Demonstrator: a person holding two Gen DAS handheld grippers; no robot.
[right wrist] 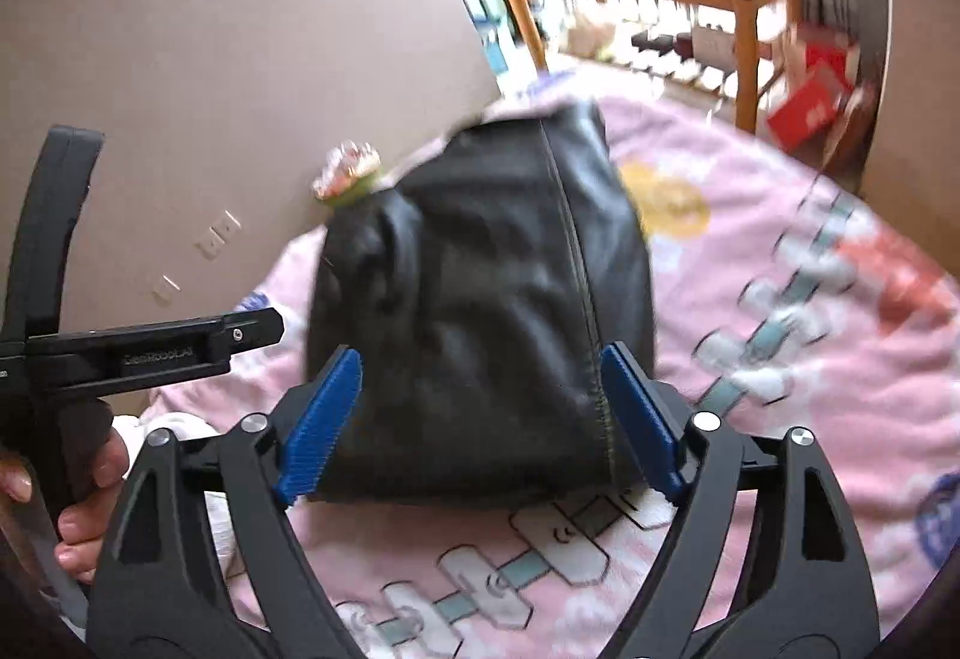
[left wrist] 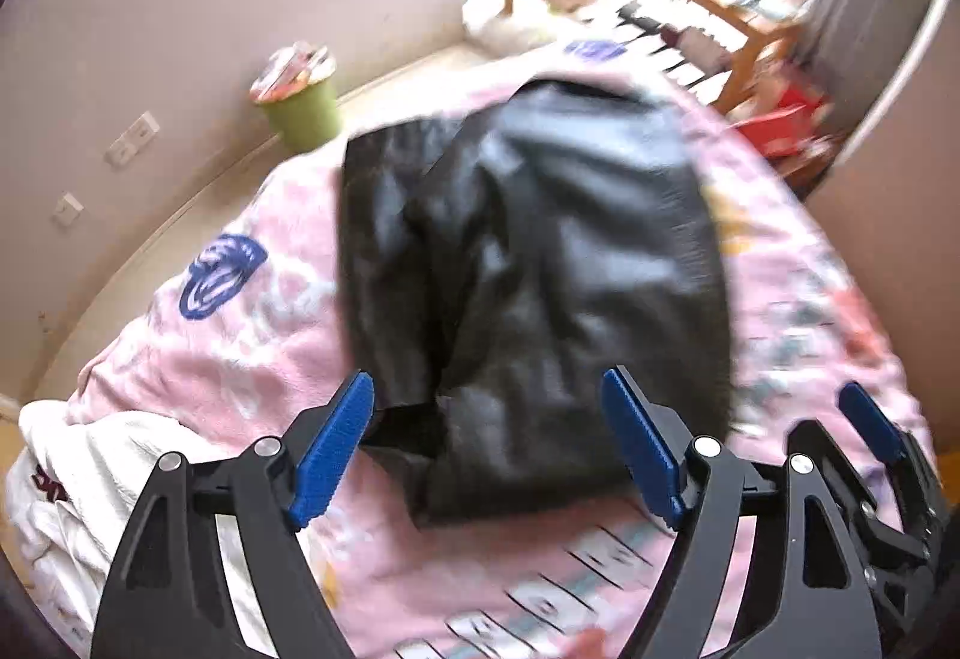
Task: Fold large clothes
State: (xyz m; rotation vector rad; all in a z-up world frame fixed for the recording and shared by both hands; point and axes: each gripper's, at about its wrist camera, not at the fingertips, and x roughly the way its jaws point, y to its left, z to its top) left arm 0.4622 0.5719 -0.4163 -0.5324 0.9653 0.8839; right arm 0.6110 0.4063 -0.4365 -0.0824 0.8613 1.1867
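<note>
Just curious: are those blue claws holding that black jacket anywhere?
No. Both the left gripper and right gripper are open above the folded black jacket, gripping nothing.

Looking at a folded black leather jacket flat on the pink blanket, right gripper wide open above it, holding nothing.

A black leather-like jacket lies folded into a compact, roughly rectangular bundle on the pink patterned blanket. Its surface is creased and glossy. A stitched seam runs lengthwise near its right side.
</note>
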